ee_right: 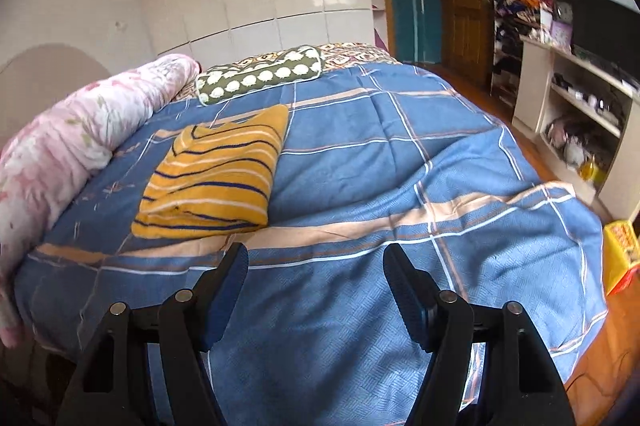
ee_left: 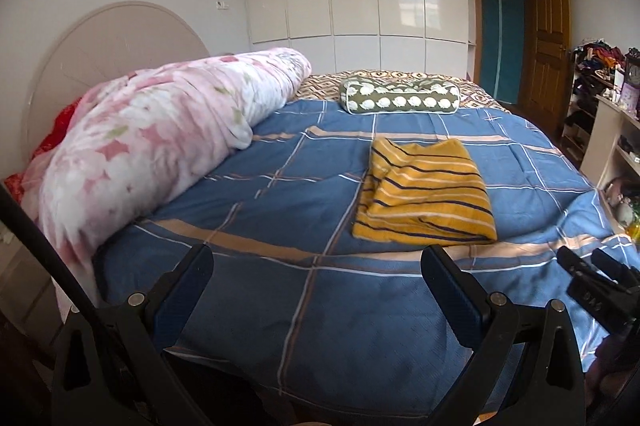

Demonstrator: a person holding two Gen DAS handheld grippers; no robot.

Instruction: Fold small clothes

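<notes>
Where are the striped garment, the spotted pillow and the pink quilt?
striped garment (ee_left: 428, 193), left wrist view, middle of the folded top layer.
spotted pillow (ee_left: 400, 97), left wrist view, middle of the front side.
pink quilt (ee_right: 72, 121), right wrist view, middle of the roll.

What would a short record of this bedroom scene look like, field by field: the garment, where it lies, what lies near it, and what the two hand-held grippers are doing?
garment: yellow striped top, folded into a rough rectangle
resting on: blue checked bedspread
beyond it: green patterned pillow
to its left: rolled pink floral quilt
left gripper: open, empty, short of the top
right gripper: open, empty, the top ahead to its left
contact: neither gripper touches the top
</notes>
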